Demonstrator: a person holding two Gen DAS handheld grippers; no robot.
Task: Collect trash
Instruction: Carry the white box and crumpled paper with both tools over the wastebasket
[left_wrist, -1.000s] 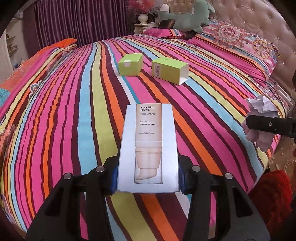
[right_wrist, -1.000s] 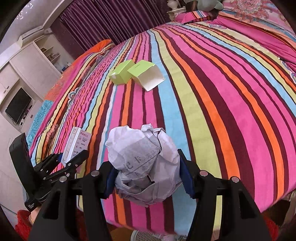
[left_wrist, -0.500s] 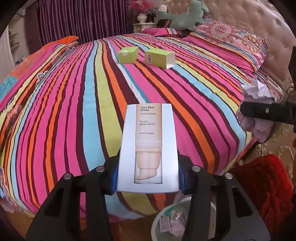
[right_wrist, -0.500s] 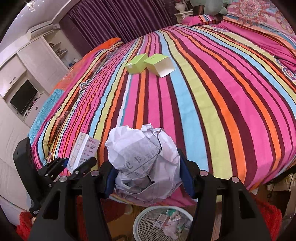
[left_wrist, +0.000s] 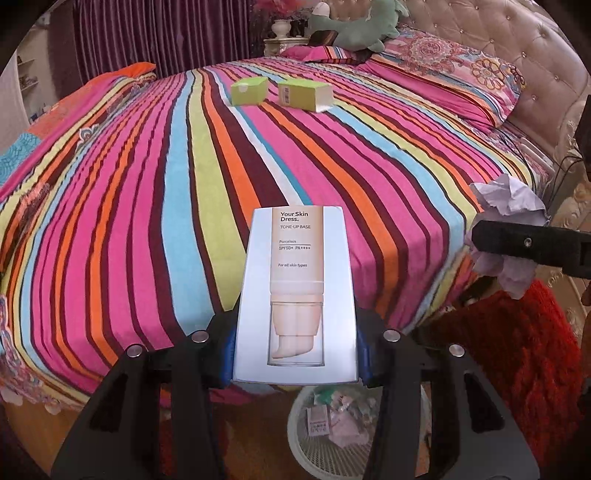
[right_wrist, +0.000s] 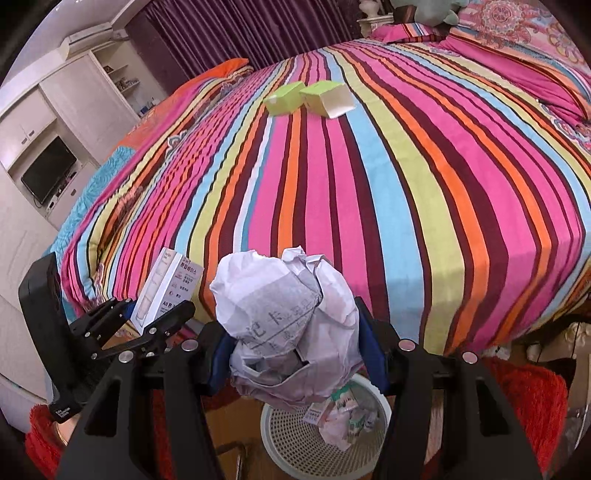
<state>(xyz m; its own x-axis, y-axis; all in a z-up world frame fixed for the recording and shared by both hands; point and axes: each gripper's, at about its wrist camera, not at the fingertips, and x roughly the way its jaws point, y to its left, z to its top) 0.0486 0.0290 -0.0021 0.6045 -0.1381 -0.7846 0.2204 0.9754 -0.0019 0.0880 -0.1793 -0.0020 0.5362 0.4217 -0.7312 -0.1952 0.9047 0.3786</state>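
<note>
My left gripper (left_wrist: 295, 354) is shut on a white cosmetics box (left_wrist: 297, 291) printed "Your Skin Dress", held past the bed's foot edge above a white trash basket (left_wrist: 314, 443). My right gripper (right_wrist: 291, 354) is shut on a crumpled paper ball (right_wrist: 284, 317), also above the basket (right_wrist: 295, 439), which holds several scraps. In the right wrist view the left gripper (right_wrist: 144, 325) with its box (right_wrist: 166, 288) is at lower left. In the left wrist view the paper ball (left_wrist: 506, 199) is at right. Two green boxes (left_wrist: 249, 90) (left_wrist: 304, 94) lie far up the bed.
The striped bedspread (left_wrist: 147, 203) fills the middle of both views. A red shaggy rug (left_wrist: 517, 350) lies on the floor by the basket. Pillows (left_wrist: 443, 74) and a padded headboard are at the far right. White cabinets with a TV (right_wrist: 48, 173) stand at left.
Both grippers have drawn back from over the bed to past its foot edge, still holding their items. The trash basket has come into view beneath them and the green boxes look farther away.
</note>
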